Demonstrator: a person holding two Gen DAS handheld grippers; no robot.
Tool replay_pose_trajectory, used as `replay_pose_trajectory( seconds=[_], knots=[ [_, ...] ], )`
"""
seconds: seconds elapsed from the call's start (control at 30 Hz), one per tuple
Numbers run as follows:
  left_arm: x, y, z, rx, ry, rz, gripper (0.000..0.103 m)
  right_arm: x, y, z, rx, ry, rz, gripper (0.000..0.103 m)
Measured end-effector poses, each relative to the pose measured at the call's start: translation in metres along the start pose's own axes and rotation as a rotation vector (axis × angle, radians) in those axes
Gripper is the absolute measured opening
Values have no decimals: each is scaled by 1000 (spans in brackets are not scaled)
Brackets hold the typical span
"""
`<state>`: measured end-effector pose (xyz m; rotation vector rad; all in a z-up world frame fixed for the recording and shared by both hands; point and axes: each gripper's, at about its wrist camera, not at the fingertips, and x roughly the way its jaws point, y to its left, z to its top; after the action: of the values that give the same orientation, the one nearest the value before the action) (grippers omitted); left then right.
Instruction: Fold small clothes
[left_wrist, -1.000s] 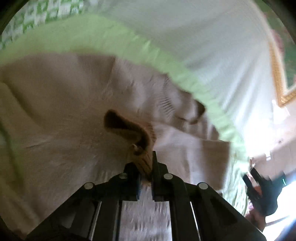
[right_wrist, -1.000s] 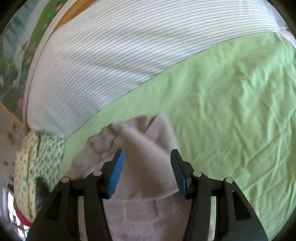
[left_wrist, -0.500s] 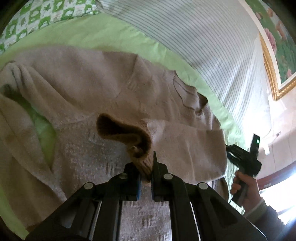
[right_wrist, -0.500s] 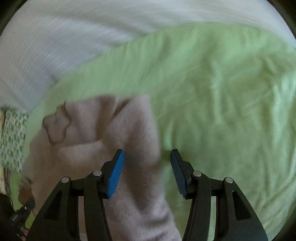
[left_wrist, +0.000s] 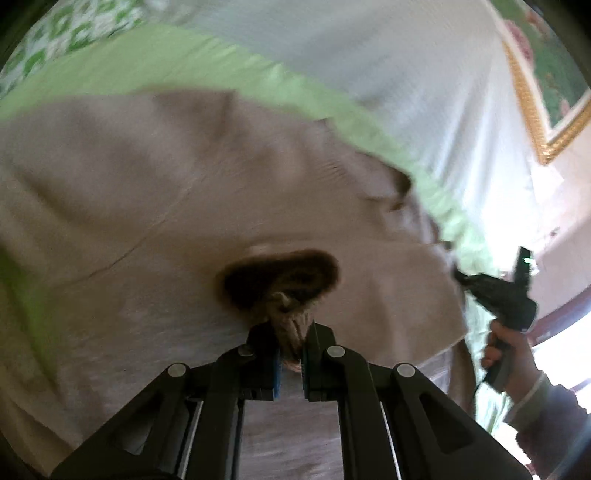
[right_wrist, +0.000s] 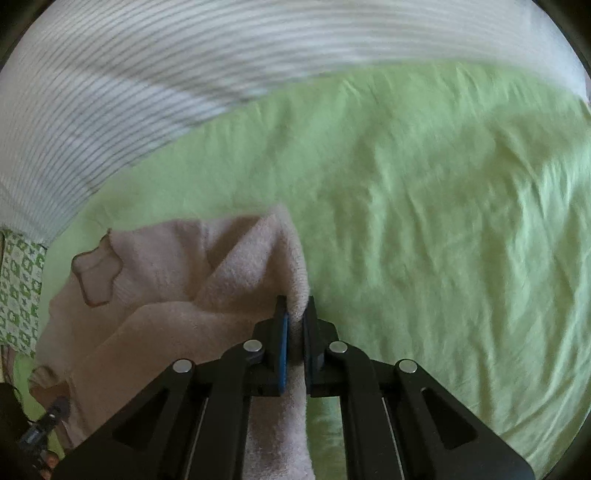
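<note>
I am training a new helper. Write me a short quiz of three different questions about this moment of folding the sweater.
1. True or false: the right gripper is shut on the sweater.
2. What does the left gripper pinch? A) the sleeve cuff B) the green sheet C) the striped pillow
3. Fill in: the patch on the sweater has the shape of a ____.

Key: 1 true; 2 A; 3 star.
</note>
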<state>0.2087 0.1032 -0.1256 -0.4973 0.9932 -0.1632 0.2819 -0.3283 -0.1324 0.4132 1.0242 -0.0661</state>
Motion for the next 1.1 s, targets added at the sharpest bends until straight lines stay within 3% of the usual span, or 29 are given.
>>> replay_pose_trajectory(
  seconds=[0.1, 0.13, 0.23, 0.37, 0.47, 0.53, 0.57, 0.63, 0.7, 0.8, 1.0, 1.1],
  knots=[
    [-5, 22, -9, -27, 23, 15, 11, -6, 3, -1, -8, -3, -7, 10],
    [-8, 24, -11, -29, 25, 15, 12, -9, 3, -1, -10, -4, -16, 15],
    [-16, 22, -17, -17, 21, 40, 16, -25, 8, -4, -14, -20, -55, 17],
    [-33, 22, -25, -37, 8, 60, 23, -50, 37, -28, -76, -41, 84, 18],
    [-46, 27, -32, -48, 5, 88, 26, -45, 63, -51, -137, 28, 175, 23],
    [-56, 32, -35, -63, 2, 97, 27, -27, 75, -62, -158, 76, 159, 26],
    [-63, 34, -35, -75, -7, 102, 28, -19, 75, -68, -167, 103, 111, 26],
    [-82, 41, -37, -95, -34, 119, 43, -8, 65, -72, -126, 136, 18, 26],
    [-102, 49, -40, -126, -72, 144, 53, -16, 57, -73, -62, 124, 67, 26],
    [-130, 69, -49, -195, -99, 205, 71, -38, 64, -75, -97, 92, 107, 26],
    [-156, 119, -73, -356, -69, 307, 72, -74, 73, -89, -114, 56, 196, 28],
    [-145, 131, -79, -410, -21, 271, 72, -79, 86, -98, -124, 68, 226, 28]
  ],
)
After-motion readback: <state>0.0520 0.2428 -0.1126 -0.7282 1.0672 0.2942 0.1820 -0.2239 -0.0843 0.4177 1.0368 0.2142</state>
